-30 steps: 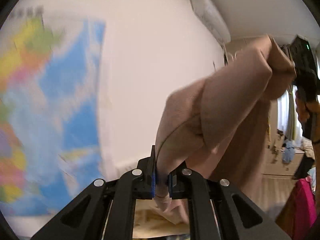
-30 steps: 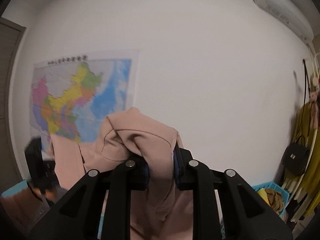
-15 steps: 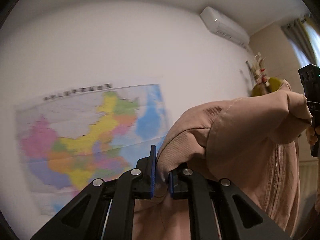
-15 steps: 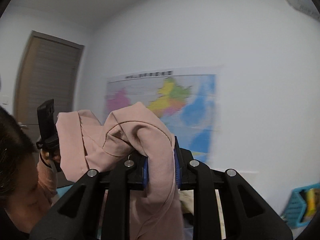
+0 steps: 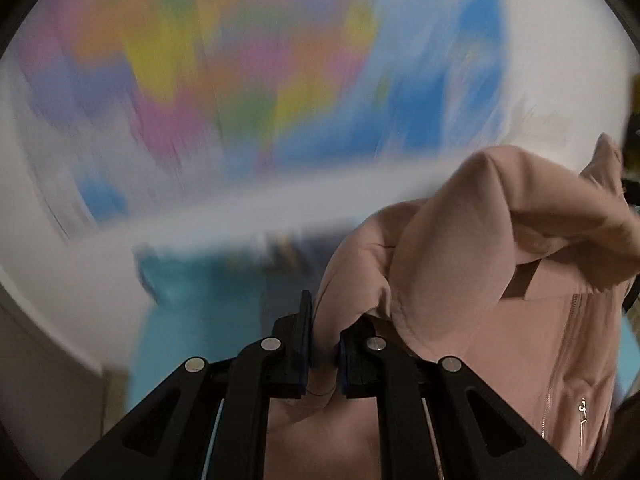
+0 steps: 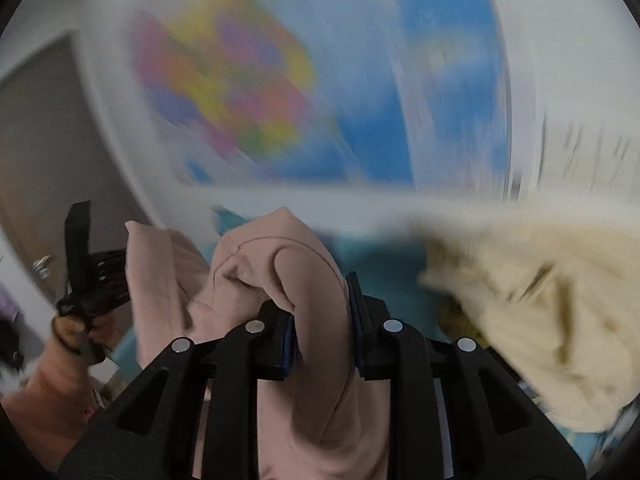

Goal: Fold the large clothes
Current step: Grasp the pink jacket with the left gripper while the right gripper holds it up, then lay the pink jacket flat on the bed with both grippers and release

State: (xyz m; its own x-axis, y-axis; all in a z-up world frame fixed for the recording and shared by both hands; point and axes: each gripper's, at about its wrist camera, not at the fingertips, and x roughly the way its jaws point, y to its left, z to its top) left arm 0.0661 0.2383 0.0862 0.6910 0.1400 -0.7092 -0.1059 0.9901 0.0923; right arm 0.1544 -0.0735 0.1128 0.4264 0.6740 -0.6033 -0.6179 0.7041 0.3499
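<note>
While both views smear with motion, the pink garment alone reads sharply.

Pink garment: a pink zip-up top [image 5: 492,280] hangs bunched in the air between the two tools, one fold in each; a zipper line runs down its panel at the right of the left wrist view. It also fills the middle of the right wrist view [image 6: 288,280].

Left tool: the left tool [image 5: 322,344] pinches a thin fold of the pink fabric, its jaws nearly together with cloth squeezed between the blue pads, as it did a second ago.

Right tool: the right tool [image 6: 320,320] has a thicker roll of the same fabric between its pads. The jaws have just been opening a little; the pads look to be touching the cloth on both sides.

Change since earlier: half a second ago the wall map [image 5: 280,80] sat small and crisp behind the garment; now it is streaked and fills most of both views, and it sits higher in each.

Newly in view: a cream fluffy heap [image 6: 540,312] lies low at the right of the right wrist view, with something teal [image 5: 192,300] below the map. What they rest on I cannot tell.

Person: a hand [image 6: 76,332] grips the handle of the left tool at the left edge of the right wrist view.
</note>
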